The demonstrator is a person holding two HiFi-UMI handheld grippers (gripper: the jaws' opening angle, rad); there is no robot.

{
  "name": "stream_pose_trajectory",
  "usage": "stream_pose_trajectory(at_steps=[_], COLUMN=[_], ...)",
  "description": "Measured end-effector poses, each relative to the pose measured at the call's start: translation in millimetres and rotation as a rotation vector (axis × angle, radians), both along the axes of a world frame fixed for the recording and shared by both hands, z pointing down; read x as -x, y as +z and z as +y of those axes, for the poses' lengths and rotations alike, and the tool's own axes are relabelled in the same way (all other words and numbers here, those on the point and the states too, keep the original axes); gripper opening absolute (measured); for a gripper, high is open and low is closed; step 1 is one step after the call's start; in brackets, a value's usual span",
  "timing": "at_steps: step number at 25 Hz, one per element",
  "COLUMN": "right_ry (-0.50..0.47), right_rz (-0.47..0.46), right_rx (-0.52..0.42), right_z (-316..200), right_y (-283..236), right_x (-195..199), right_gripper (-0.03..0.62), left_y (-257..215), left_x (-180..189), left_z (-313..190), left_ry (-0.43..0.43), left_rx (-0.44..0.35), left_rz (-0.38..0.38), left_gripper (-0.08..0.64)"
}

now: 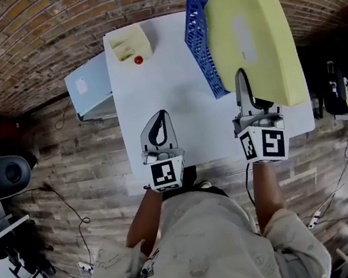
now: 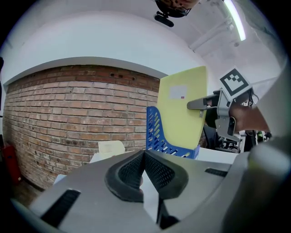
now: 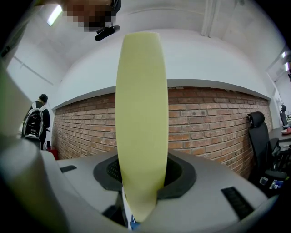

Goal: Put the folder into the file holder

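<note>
The left gripper [image 2: 144, 154] has its jaws pressed together with nothing between them and hovers over the near edge of the white table [image 1: 165, 90]. To its right and level with it, the right gripper [image 3: 141, 179] pinches the lower edge of the yellow folder [image 3: 138, 113]. The folder stands upright between the pads and rises well above them.

Just ahead and to the left of the right gripper stands the blue file holder [image 1: 201, 37], on the table's right part. The folder [image 1: 251, 28] leans against its right side. From the left gripper's side, the folder's [image 2: 182, 109] bottom corner seems to sit down inside the file holder [image 2: 157, 132], though the wall hides the edge.

Farther ahead of the left gripper [image 1: 160, 115], near the table's far edge, a cream box [image 1: 129, 41] rests with a small red object [image 1: 139, 60] just beside it. Beyond everything runs a brick wall [image 3: 209, 113].
</note>
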State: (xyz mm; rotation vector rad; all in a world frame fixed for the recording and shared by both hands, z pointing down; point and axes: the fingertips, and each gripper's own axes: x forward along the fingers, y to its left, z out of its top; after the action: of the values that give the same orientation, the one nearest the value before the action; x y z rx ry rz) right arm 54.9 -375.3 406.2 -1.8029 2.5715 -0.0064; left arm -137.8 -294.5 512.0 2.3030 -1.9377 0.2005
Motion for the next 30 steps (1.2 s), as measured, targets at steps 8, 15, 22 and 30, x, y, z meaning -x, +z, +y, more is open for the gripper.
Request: stream_pose_trajectory(at_steps=[8,15,22,30], right_ry=[-0.018,-0.026,-0.027,-0.032], right_rz=[0.048,0.082,0.124,0.137], right_rx=[0.067,0.121,0.179,0.194], right_z=[-12.8,-21.6,-29.1,-31.4], right_y=[30.7,56.7,86.2,91.2], right_x=[11.6,17.0,21.0,24.1], right_gripper=[0.166,0.167,0.167,0.169], left_y=[10.8,13.4,14.3,16.4], left_x=[-1.5,1.5,2.4,2.5], left_z=[5.5,6.2,5.0,5.9], left_ry=[-0.005,-0.015,-0.006,-0.008], left_rx=[0.027,0.031,0.034,0.039], left_rz=[0.005,0.004,-0.007,0.001], left_gripper=[0.008,0.008,0.008,0.008])
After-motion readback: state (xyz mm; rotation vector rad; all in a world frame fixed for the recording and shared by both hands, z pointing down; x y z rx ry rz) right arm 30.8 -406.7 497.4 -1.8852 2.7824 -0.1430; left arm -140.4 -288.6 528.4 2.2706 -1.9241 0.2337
